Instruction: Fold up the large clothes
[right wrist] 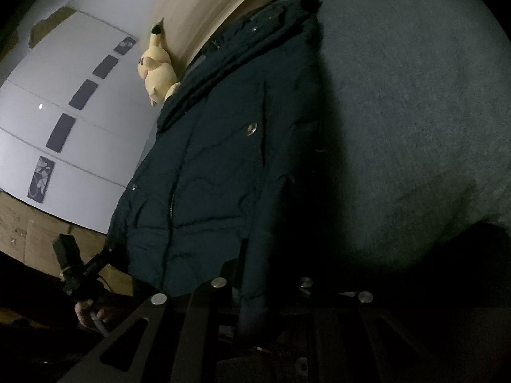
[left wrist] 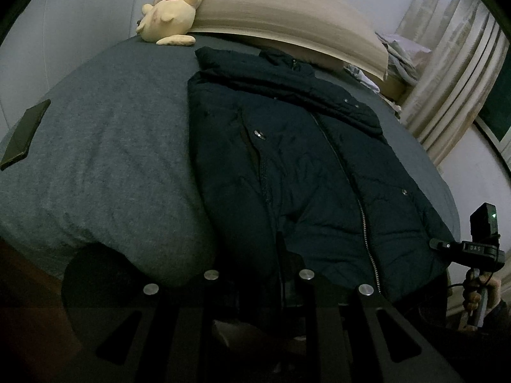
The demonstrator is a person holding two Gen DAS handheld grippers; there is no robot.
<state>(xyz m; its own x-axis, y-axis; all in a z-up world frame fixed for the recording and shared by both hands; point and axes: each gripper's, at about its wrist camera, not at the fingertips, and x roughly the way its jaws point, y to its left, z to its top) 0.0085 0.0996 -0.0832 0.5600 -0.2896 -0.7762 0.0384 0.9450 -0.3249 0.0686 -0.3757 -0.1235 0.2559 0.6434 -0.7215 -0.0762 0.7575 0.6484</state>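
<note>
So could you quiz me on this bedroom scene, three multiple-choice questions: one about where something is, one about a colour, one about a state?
1. Where is the Pikachu plush?
A. at the headboard
B. on the floor
C. on the jacket

2. What colour is the puffer jacket?
A. red
B. dark navy
C. white

3. How is the jacket's front zipper?
A. missing
B. wide open
C. zipped shut

Answers:
1 A, it lies on the grey bed cover, leaning on the beige headboard.
2 B, both views show it dark navy.
3 C, the teeth run closed down the front.
</note>
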